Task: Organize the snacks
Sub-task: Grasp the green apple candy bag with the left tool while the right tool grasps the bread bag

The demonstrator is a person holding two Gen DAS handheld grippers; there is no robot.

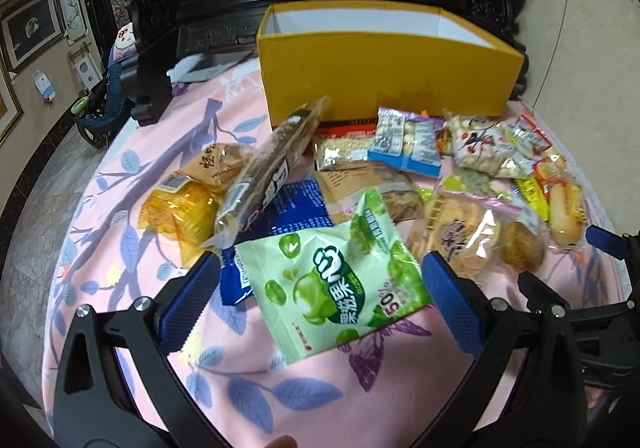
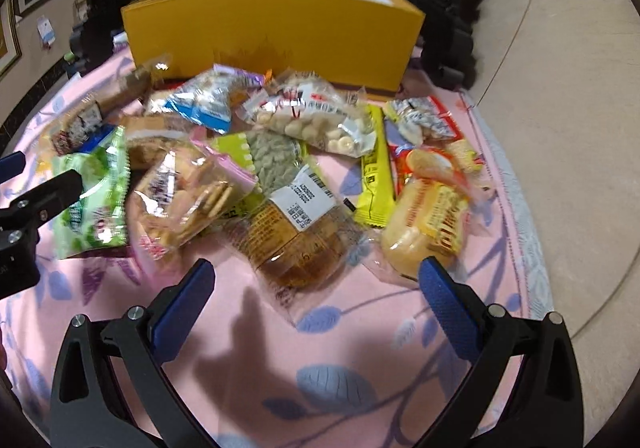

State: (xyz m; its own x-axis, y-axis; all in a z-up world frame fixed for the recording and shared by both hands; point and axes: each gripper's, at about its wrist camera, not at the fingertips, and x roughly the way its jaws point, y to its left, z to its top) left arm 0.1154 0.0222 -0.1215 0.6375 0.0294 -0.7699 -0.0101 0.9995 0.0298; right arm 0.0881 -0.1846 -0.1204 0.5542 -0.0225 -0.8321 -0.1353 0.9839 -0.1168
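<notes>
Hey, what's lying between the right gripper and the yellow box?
In the right wrist view, the snack pile fills that stretch: from the right gripper, first the cake pack with a white label, then the white-ball snack bag, before the yellow box.

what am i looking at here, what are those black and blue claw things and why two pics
Each picture comes from a camera mounted on a hand-held gripper, looking forward along its two blue-padded fingers. A person holds one in each hand; there is no robot arm. The left gripper hangs open around a green candy packet without pinching it. The right gripper is open too, above a wrapped pastry, holding nothing. A pile of snack packets lies on a pink leaf-print cloth, with an open yellow box behind, which looks empty as far as the view shows.
</notes>
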